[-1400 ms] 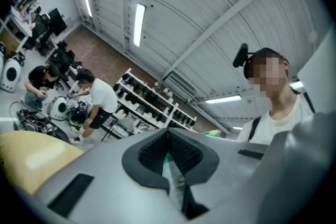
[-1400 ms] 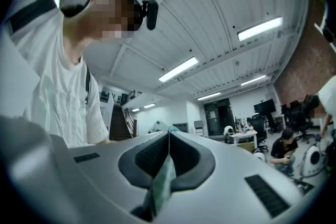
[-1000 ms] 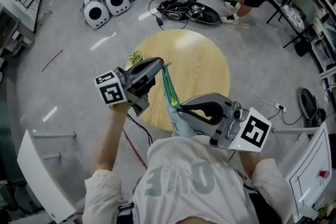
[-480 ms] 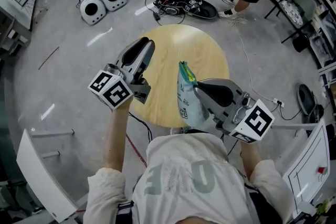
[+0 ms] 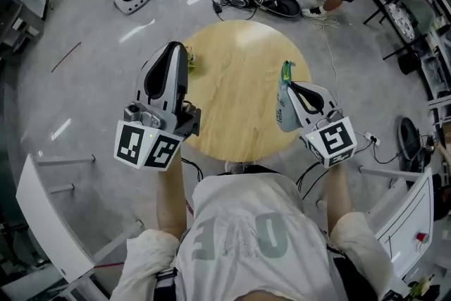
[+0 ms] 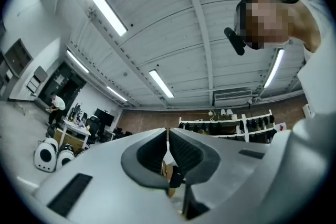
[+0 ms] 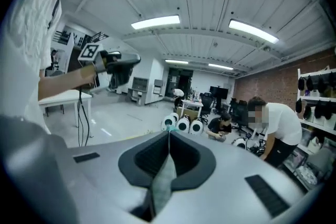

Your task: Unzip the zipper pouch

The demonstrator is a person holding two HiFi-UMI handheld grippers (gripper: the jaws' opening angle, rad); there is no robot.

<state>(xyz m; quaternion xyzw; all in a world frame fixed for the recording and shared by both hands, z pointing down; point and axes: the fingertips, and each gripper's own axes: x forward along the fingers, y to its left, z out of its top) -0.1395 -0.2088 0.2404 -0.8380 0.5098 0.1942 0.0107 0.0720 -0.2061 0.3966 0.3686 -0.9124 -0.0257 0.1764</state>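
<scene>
The pouch (image 5: 283,109) is pale teal (top edge seemingly brighter green) and the table (image 5: 239,81) light wood-grain.

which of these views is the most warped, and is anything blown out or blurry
Both gripper views are fisheye, with dark corners and bowed ceiling lines. Left gripper view: the ceiling light strips are blown out white. Right gripper view: the pouch is soft, too near the lens. Head view: edges bow mildly, pale glare on the round table and floor.
</scene>
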